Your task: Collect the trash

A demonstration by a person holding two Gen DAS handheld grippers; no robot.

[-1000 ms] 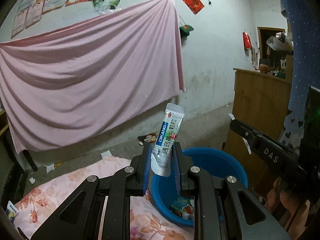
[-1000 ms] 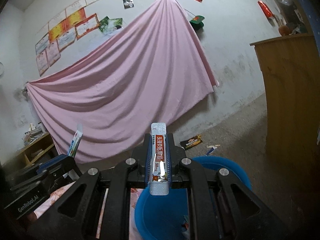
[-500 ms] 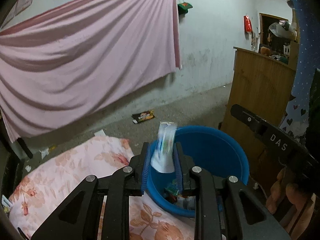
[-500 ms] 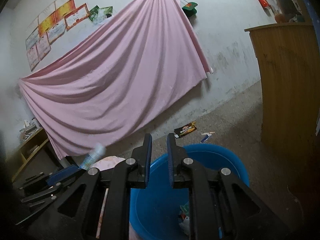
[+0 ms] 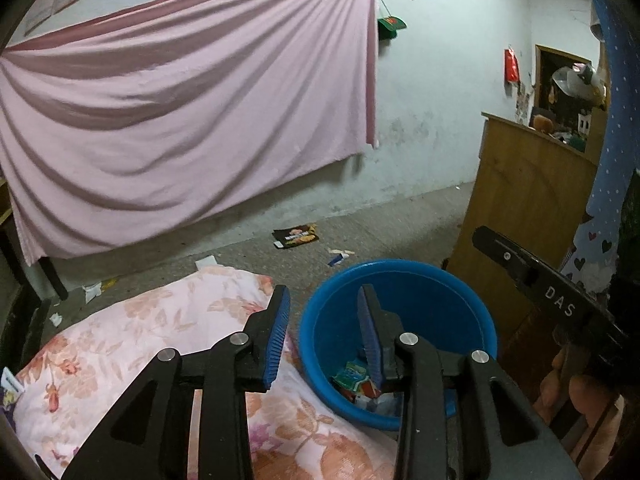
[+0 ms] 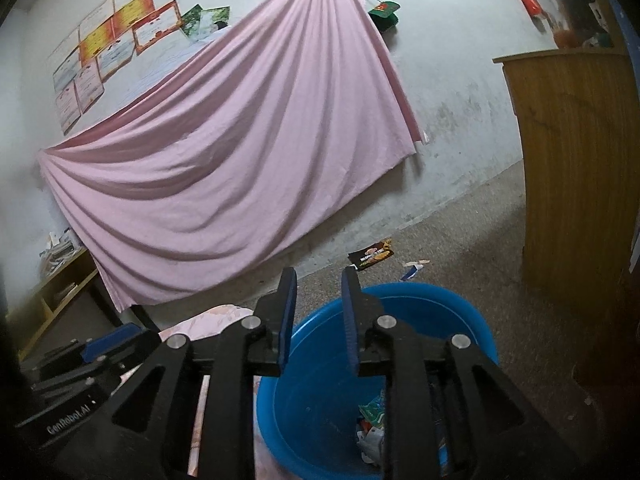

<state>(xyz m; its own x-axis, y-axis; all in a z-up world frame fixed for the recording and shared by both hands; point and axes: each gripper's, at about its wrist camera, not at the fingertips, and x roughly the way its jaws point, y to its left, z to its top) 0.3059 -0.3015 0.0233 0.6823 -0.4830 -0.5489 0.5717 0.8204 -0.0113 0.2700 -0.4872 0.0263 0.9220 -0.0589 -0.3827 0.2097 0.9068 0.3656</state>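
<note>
Legibly, "DAS" marks the right gripper (image 5: 560, 304) in the left view; "GenRobot.AI" marks the left gripper (image 6: 72, 420) in the right view. Both sets of jaws stand spread, holding nothing, above a blue bucket (image 5: 472, 312) with crumpled wrappers (image 5: 356, 380) at its bottom. Beside it lies a floral quilt (image 5: 140, 340). Beyond on the floor: a dark snack packet (image 5: 296, 236) near a pink sheet (image 5: 180, 120); right, a wooden cabinet (image 5: 524, 200).

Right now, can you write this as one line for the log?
left tongs: open, empty | right tongs: open, empty | blue tub: wrappers inside | dark wrapper: on floor
</note>
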